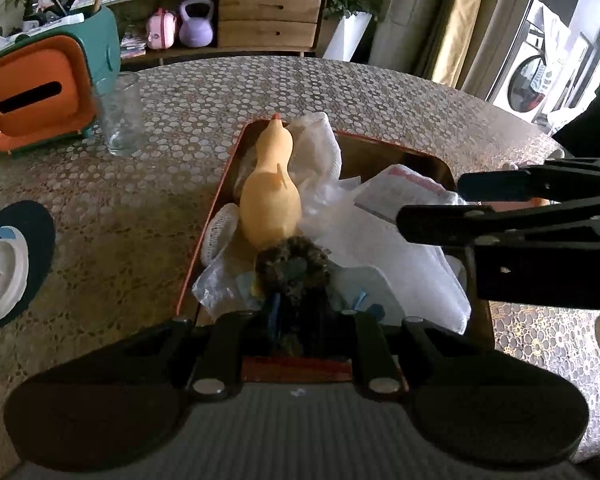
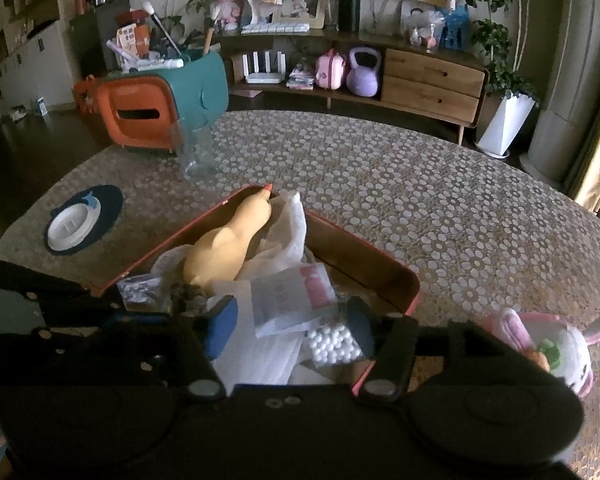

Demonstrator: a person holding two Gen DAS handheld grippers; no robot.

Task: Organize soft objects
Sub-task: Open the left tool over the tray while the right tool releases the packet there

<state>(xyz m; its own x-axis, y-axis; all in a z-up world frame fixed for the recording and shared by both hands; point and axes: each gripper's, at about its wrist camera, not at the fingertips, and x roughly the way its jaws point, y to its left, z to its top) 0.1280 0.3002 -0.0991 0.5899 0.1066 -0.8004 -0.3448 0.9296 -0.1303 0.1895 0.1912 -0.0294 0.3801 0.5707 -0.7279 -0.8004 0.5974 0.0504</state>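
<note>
Over the box (image 2: 380,280) at table centre, left gripper (image 1: 308,312) pinches a dark fuzzy scrunchie (image 1: 294,268) at the rubber chicken's (image 1: 270,196) 6 o'clock to drop it in, right gripper (image 2: 292,328) spread, empty above the packets, bunny toy (image 2: 568,356) at 3 o'clock waiting outside.

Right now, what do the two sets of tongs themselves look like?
Both are matte black, built of flat linkage bars joined by round silver pivots. The right tongs have blue fingertip pads. The left tongs show a blue strip and a grey ribbed base. No cables or sleeves show.
</note>
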